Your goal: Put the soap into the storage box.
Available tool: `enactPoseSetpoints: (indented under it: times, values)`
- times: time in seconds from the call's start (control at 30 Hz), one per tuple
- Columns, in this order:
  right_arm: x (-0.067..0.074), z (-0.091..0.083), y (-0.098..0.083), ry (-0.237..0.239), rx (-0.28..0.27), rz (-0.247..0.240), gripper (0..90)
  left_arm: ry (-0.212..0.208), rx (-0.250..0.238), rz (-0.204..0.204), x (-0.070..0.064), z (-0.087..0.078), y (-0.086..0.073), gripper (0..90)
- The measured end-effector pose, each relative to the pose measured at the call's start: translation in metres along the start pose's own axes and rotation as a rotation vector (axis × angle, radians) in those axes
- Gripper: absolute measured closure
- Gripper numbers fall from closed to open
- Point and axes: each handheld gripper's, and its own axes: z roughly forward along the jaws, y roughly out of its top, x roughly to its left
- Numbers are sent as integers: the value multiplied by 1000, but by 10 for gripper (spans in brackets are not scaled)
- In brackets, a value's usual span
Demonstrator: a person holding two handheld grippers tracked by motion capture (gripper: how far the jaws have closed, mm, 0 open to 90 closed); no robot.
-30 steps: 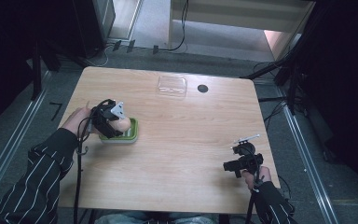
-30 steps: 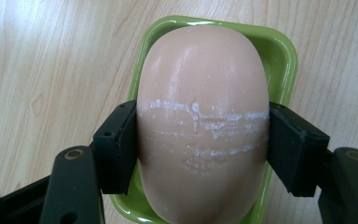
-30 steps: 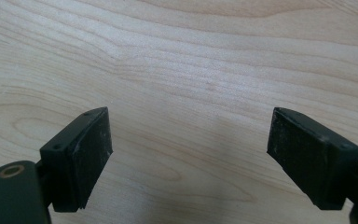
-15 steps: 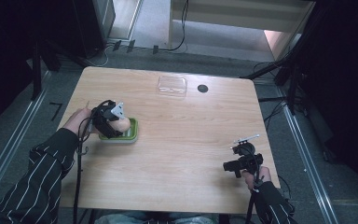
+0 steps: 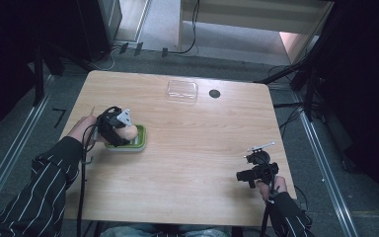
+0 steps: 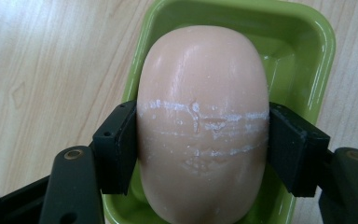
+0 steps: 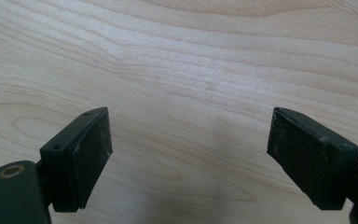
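Soap [image 6: 203, 126], a rounded peach-pink bar, is sitting over a lime green dish [image 6: 314, 51] on the left side of the tabletop [image 5: 192, 153], and the left gripper [image 6: 200, 144] has its fingers [image 6: 116, 149] pressed flat against both sides of the bar, so it's properly clamped. Can't honestly tell if the bar is resting in the dish or hanging just above it. Over on the near right, the right gripper [image 7: 189, 154] has its fingers spread wide with nothing between them, only bare wood underneath. At the far edge there's a clear plastic lid [image 5: 182, 91] and a small dark round hole [image 5: 214, 93], both well away from the action. Biggest worry, I reckon: soap is slick and curved, and the white scuffed lines across it right at finger height look like grip marks, so it could squirt out of the hold if squeezed harder or tilted. A loose bar would probably bounce off the dish rim or skid across the tabletop. Dragging sideways could also shove the light dish along with it. No brand, label or writing that I can read anywhere, not on the soap or the dish.
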Motion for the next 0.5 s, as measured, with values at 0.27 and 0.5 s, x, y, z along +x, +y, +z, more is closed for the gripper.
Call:
enactPoseSetpoints:
  times: [0.27, 0.5]
  values:
    - [0, 0, 0, 1, -1, 0, 144, -18, -18, -17, 1, 1, -2, 330]
    - [0, 0, 0, 1, -2, 1, 144, -23, -17, -16, 2, 2, -3, 329]
